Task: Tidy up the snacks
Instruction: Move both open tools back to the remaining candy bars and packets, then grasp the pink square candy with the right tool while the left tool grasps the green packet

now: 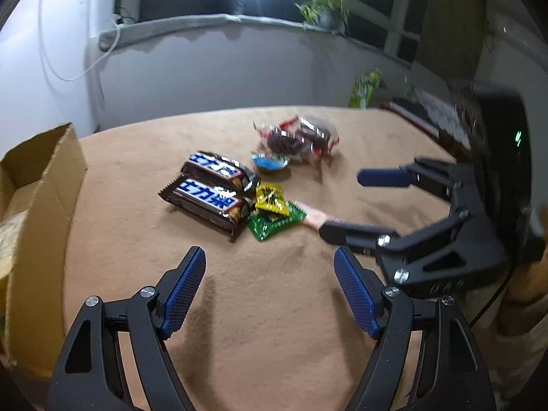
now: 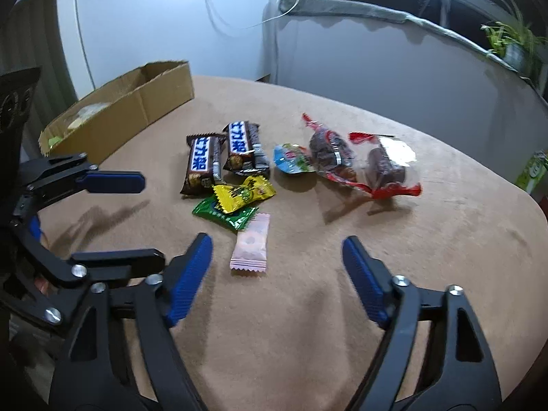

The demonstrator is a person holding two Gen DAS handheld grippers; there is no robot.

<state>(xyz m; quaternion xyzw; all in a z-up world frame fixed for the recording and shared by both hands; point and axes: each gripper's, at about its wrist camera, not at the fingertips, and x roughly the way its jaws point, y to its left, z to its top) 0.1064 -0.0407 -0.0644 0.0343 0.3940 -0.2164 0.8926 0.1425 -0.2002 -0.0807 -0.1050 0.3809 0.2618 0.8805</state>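
Snacks lie in a cluster on the tan tablecloth: two brown chocolate bars, a yellow candy, a green candy, a pink candy, a blue jelly cup and two red-edged packs of dark cakes. My left gripper hovers open, short of the chocolate bars. My right gripper is open, with the pink candy just ahead of its left finger. Neither holds anything.
An open cardboard box stands at the table's left edge with something pale inside. A green packet sits at the far right edge. Behind the table are a grey wall and a sill with a potted plant.
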